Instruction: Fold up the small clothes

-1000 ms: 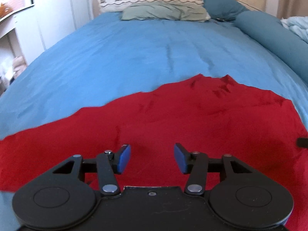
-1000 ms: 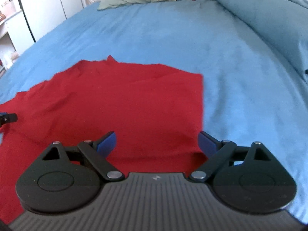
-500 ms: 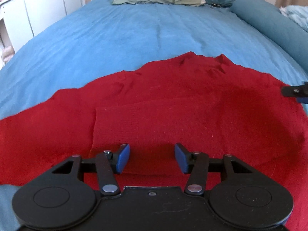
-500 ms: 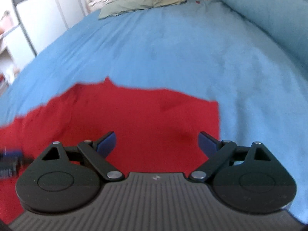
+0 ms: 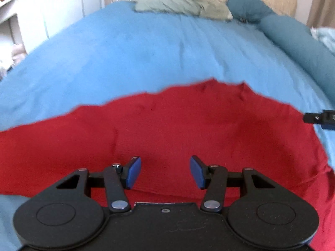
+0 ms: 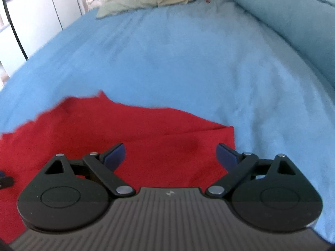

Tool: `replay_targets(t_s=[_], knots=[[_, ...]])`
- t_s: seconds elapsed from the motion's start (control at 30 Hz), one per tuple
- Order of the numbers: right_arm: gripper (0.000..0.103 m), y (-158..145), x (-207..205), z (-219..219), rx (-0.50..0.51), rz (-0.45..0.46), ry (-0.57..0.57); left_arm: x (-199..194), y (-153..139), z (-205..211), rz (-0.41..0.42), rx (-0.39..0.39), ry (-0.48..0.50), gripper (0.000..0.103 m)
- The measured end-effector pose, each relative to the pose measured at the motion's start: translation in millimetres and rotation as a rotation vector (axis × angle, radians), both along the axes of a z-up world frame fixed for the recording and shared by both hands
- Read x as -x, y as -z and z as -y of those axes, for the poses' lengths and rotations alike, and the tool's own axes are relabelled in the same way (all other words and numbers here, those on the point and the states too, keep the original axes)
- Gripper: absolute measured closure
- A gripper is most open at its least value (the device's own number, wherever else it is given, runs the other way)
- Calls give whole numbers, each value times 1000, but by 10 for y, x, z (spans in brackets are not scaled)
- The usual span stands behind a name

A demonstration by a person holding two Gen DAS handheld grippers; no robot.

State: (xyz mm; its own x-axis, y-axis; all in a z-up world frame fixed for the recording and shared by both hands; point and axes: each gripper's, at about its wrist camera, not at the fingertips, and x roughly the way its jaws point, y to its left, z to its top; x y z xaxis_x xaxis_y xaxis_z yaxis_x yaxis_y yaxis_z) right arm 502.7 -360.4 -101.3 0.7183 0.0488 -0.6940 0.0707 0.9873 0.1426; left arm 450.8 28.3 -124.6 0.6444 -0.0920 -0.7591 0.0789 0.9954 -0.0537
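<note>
A red garment lies spread on the blue bedspread. It also shows in the right wrist view, with a folded edge running to its right corner. My left gripper is open and empty just above the cloth's near part. My right gripper is wide open and empty over the garment's right edge. A tip of the right gripper shows at the right side of the left wrist view. A tip of the left gripper shows at the left edge of the right wrist view.
Pillows lie at the head of the bed. A teal bolster runs along the right side, also in the right wrist view. White furniture stands to the left of the bed.
Both grippers have pulled back and risen a little; the views tilt up toward the pillows. A folded flap with a diagonal edge now lies over the garment's right part. Both stay open.
</note>
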Motion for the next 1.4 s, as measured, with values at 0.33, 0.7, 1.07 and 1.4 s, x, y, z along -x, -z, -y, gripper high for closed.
replay_targets(t_s=[0.33,0.7,1.07,1.4], knots=[[0,-604,507,-1054,-54,50,-73,573,-730,-1018,95,51,-190,17],[0,-210,871,-2123,-130,-14,-23,911,-512,-2735,60,96,-493,11],[0,56,805,-2788,-68,-34,22,810,57,-3704,7,188,-644,48],[0,48,731,-3007,-60,-23,18,579,157,-3903,20,168,-704,80]])
